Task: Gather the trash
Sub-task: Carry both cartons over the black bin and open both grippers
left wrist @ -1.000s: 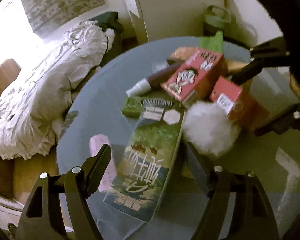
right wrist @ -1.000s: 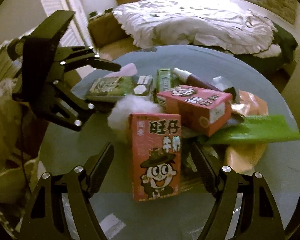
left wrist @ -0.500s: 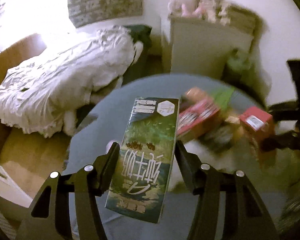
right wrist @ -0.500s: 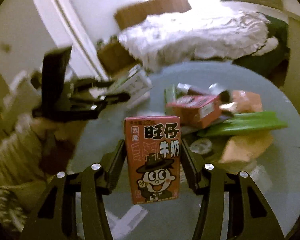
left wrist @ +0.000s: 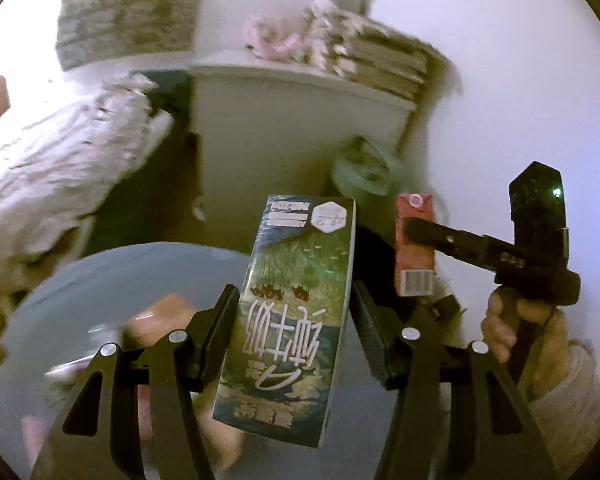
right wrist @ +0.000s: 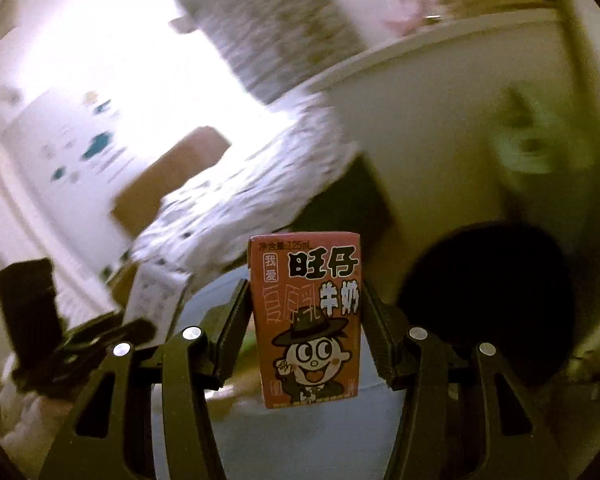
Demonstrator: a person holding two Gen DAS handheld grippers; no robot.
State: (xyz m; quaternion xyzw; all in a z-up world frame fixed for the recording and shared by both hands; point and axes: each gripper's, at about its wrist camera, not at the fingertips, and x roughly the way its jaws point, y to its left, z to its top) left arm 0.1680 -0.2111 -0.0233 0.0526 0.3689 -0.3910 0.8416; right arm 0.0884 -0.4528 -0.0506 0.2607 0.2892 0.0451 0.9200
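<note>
My left gripper (left wrist: pixel 294 312) is shut on a tall green milk carton (left wrist: pixel 292 308) and holds it up above the round grey table (left wrist: pixel 132 276). My right gripper (right wrist: pixel 304 312) is shut on a small red milk carton (right wrist: pixel 306 320) with a cartoon face, also lifted off the table (right wrist: pixel 300 440). In the left wrist view the right gripper (left wrist: pixel 416 228) with the red carton (left wrist: pixel 415 248) hangs to the right. In the right wrist view the left gripper (right wrist: pixel 140 320) with its carton (right wrist: pixel 156 300) shows at the lower left. Blurred trash (left wrist: pixel 160 320) lies on the table.
A dark round bin opening (right wrist: pixel 488 300) lies right of the red carton. A white cabinet (left wrist: pixel 292 128) with stacked books stands behind the table, a green bag (left wrist: pixel 364 168) beside it. A bed with a white quilt (left wrist: pixel 52 160) is at the left.
Both grippers closed on their cartons and lifted them off the table. Both have swung away from the trash pile toward the cabinet side, where the dark bin opening now shows.
</note>
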